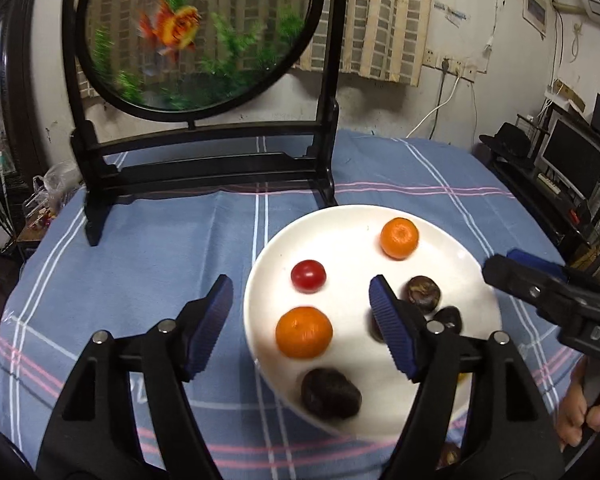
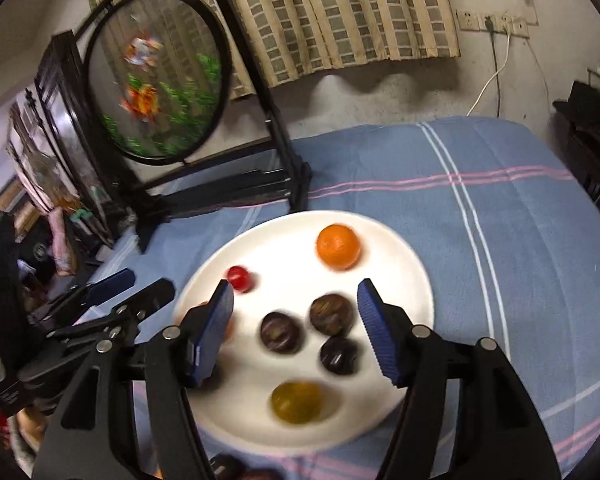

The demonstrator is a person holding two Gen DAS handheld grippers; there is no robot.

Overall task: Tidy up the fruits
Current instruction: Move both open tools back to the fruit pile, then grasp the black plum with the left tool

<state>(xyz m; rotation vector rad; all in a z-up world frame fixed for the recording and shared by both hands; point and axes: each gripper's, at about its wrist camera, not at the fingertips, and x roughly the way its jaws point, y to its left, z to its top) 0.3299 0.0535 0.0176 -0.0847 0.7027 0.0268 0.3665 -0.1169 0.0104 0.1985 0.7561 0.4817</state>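
On the white plate (image 1: pixel 472 280) near us, with both the left gripper (image 1: pixel 300 324) and right gripper (image 2: pixel 296 328) standing apart and empty, we judge the soft, rollable near mandarin (image 1: pixel 304 332) needs a gentle mid-side grip.

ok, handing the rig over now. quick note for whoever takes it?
Left gripper: open, nothing held, above the near left of the white plate.
Right gripper: open, nothing held, over the dark fruits.
On the plate: two small oranges, a red cherry tomato, several dark round fruits, a blurred yellow-green fruit.
Done: these fruits are on the plate.
Left: dark round things lie on the blue checked cloth at the near edge, partly hidden; probably still to plate.
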